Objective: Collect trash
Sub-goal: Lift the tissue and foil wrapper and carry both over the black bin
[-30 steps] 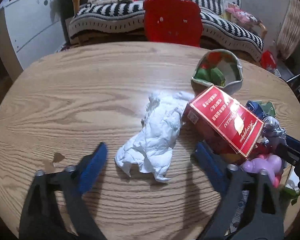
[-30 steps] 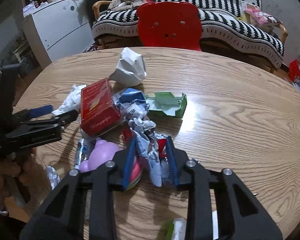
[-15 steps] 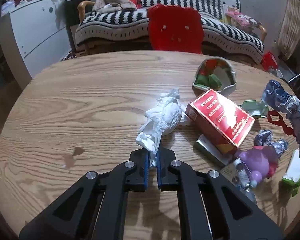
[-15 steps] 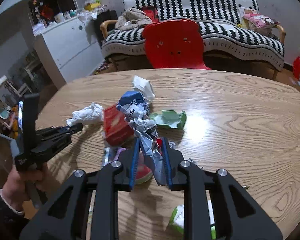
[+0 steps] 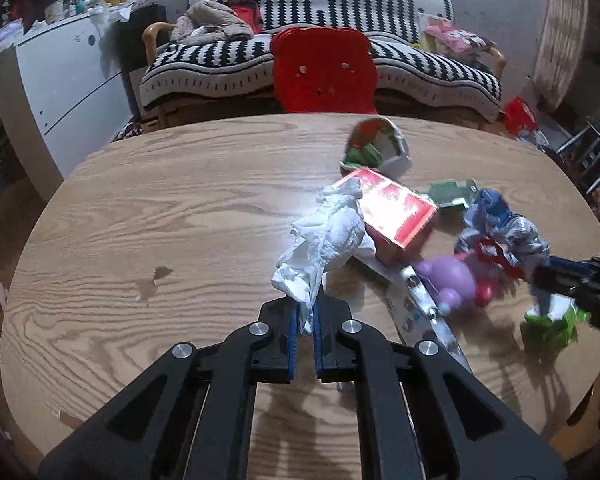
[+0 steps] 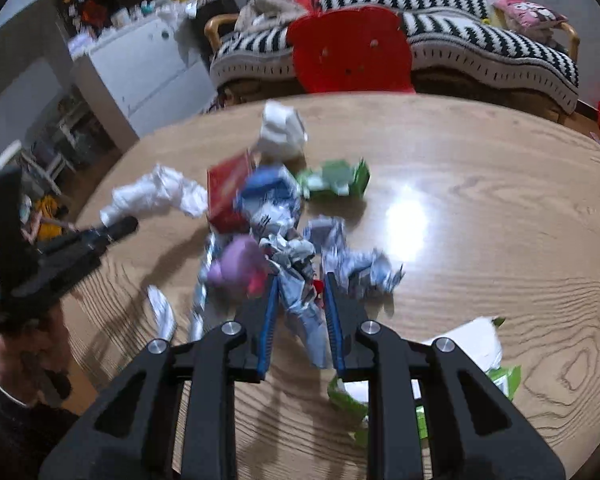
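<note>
**Both hand-held grippers loaded, trash lifted off the desk**

Left to right across the scene:

- Left hand-held gripper (image 5: pixel 306 322): jaws pressed together on the lower tail of the white tissue wad (image 5: pixel 326 240). Pinched by a corner only, so the bulk stands out in front of the pads, clear of the wood. In the right wrist view the wad (image 6: pixel 156 196) sits at the tip of that gripper, above the desk's left edge.
- Round wooden desk (image 5: pixel 172 216): left half bare apart from a small stain.
- Remaining pile, centre right: red carton (image 5: pixel 396 210), torn paper cup (image 5: pixel 376 148) behind it, green box (image 5: pixel 452 196), purple toy (image 5: pixel 450 280), a foil strip beside the toy.
- Right hand-held gripper (image 6: pixel 300 320): jaws part closed and clamped on a crumpled blue-and-silver wrapper (image 6: pixel 296 272), which fills the gap between the pads and keeps them apart. Frame blurred here.
- Near right: green-and-white packet (image 6: pixel 472 360) flat on the desk.

Judgement: one item per gripper, held clear for carrying off. No bin in view.
</note>
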`<control>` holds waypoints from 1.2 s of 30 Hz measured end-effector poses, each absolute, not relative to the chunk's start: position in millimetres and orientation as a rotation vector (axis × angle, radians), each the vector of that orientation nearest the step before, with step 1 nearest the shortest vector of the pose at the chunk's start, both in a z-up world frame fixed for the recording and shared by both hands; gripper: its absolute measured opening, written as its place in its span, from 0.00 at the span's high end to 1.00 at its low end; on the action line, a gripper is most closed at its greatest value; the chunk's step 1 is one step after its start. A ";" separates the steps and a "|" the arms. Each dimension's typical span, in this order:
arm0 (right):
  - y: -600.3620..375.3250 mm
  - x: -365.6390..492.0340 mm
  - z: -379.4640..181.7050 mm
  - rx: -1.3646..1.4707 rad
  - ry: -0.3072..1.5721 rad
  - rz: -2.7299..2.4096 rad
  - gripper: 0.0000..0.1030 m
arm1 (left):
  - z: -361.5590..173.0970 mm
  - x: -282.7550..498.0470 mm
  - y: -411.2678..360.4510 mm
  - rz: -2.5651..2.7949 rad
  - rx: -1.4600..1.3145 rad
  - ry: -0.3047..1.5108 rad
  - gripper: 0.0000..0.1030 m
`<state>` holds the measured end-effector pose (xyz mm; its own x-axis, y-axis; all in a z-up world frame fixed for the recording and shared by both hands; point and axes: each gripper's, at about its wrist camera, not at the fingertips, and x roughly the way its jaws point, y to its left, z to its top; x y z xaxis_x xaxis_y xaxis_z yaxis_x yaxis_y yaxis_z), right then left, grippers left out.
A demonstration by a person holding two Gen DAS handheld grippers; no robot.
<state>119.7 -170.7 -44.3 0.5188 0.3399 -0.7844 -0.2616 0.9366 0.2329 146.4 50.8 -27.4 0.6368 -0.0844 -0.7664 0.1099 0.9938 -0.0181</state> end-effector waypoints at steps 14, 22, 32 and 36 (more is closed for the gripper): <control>-177.7 133.6 -56.0 0.090 0.988 0.312 0.52 | -30.6 146.0 49.9 -0.127 0.039 0.889 0.95; -158.9 135.8 -63.9 0.038 1.008 0.327 0.77 | -26.1 139.1 49.0 -0.140 0.038 0.878 0.95; -169.8 111.6 -15.5 0.098 0.877 0.346 0.79 | -17.1 125.8 43.6 -0.160 0.033 0.856 0.95; -186.2 93.7 -3.1 0.095 0.858 0.336 0.79 | -8.7 113.4 33.2 -0.186 0.025 0.845 0.95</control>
